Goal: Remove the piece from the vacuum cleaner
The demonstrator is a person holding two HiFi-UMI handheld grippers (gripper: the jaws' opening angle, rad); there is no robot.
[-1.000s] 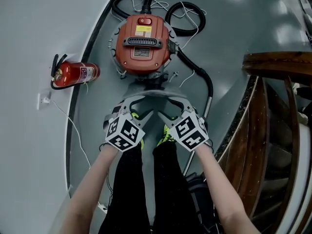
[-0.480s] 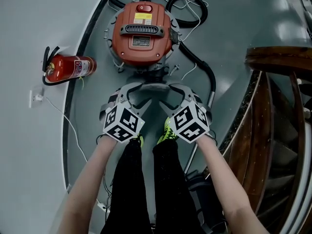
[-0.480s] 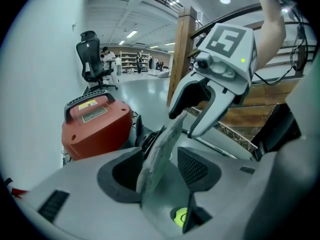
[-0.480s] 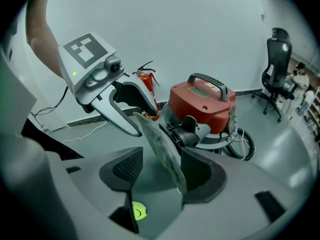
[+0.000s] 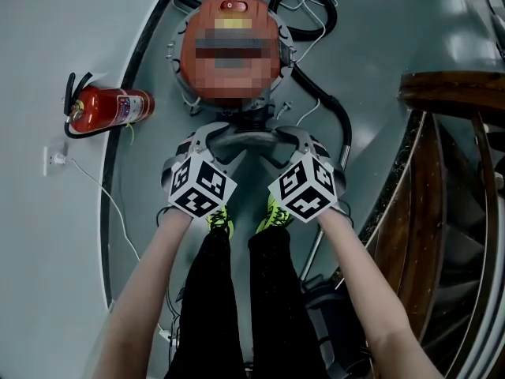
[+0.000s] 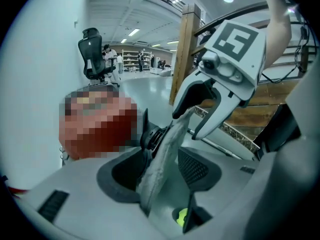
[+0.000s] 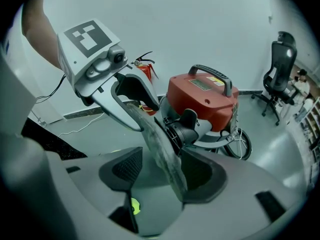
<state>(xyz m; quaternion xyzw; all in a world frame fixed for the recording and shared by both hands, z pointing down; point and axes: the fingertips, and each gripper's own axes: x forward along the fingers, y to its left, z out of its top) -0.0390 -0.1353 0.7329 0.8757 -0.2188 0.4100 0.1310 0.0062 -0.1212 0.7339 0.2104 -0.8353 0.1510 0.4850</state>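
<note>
A red vacuum cleaner (image 5: 233, 6) stands on the grey floor in front of the person's feet, and its black inlet port (image 7: 186, 126) faces me. A thin grey curved piece (image 5: 246, 139) spans from my left gripper (image 5: 207, 142) to my right gripper (image 5: 293, 139), just short of the port. In the left gripper view the piece (image 6: 162, 154) runs between the jaws up to the right gripper (image 6: 200, 114). In the right gripper view the same piece (image 7: 160, 144) leans against one pad, with a gap to the other. Both grippers' jaws have just been opening and stand wide, with the piece between them.
A red fire extinguisher (image 5: 106, 107) lies at the left by the wall. A black hose (image 5: 323, 105) loops round the vacuum, and a white cable (image 5: 110, 196) trails from a wall socket (image 5: 55, 160). A wooden stair railing (image 5: 442, 133) is at the right, an office chair (image 6: 92, 54) beyond.
Both grippers have sunk and come nearer the vacuum cleaner, with the grey piece still between them. Their marker cubes have drawn slightly apart.
</note>
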